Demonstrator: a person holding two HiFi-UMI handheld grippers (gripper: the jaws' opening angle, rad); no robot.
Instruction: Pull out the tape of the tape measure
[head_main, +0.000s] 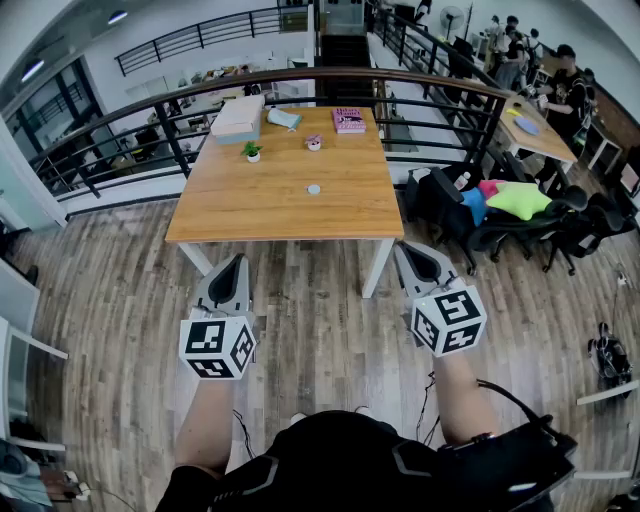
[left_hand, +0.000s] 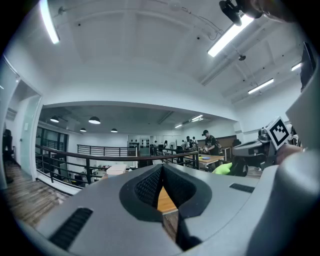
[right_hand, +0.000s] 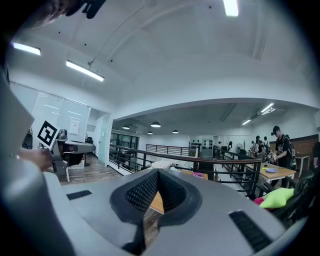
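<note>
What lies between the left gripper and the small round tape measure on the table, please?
In the head view, only bare wooden floor and bare tabletop lie between the left gripper and the tape measure.

Two grippers, two potted plants, one book, one tape measure.

The right hand-held gripper, jaws together and empty, points toward a wooden table.
</note>
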